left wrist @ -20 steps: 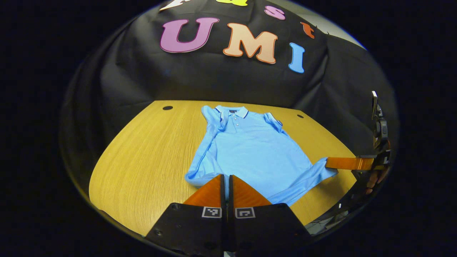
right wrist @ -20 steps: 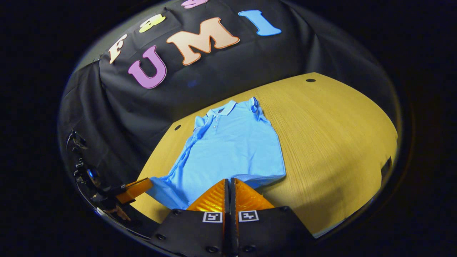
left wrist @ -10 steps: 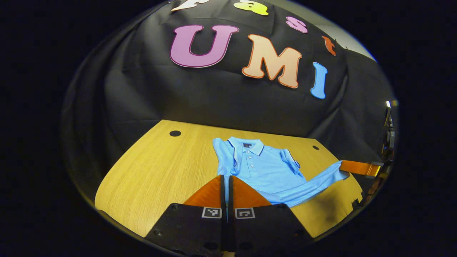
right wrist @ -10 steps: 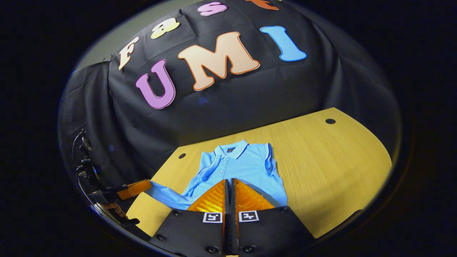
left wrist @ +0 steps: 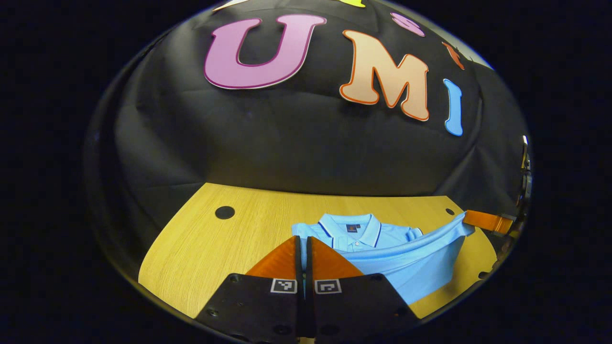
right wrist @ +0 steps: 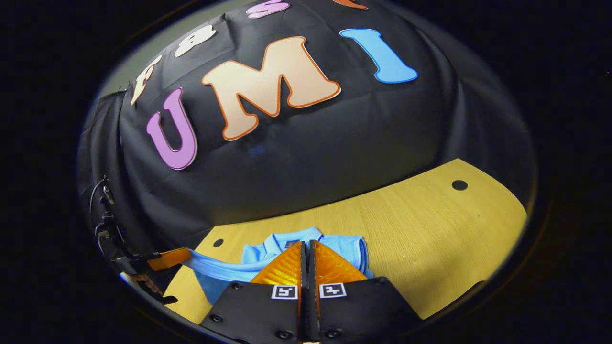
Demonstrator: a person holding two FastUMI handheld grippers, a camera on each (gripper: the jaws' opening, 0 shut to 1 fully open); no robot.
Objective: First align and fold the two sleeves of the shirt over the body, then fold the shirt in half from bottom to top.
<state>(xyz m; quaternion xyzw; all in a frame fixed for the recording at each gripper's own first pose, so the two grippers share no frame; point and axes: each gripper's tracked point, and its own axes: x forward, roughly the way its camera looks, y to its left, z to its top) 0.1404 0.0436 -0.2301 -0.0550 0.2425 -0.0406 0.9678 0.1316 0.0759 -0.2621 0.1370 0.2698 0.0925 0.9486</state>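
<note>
Light blue polo shirt (left wrist: 406,265), short-sleeved, with a dark-trimmed collar (left wrist: 351,228) and buttoned placket. Collar end lies flat on the desk (left wrist: 229,243), lower centre of the left gripper view. Bottom hem is raised off the desk, stretched taut in a band across the body toward the collar, lower right of frame.

right gripper (right wrist: 306,244) at 6 o'clock, fingers pinched together on blue shirt (right wrist: 342,246) hem | left gripper (right wrist: 186,256) at 8 o'clock clamped the hem's other corner, lifted off wooden table (right wrist: 430,229) | collar toward 12 o'clock
</note>
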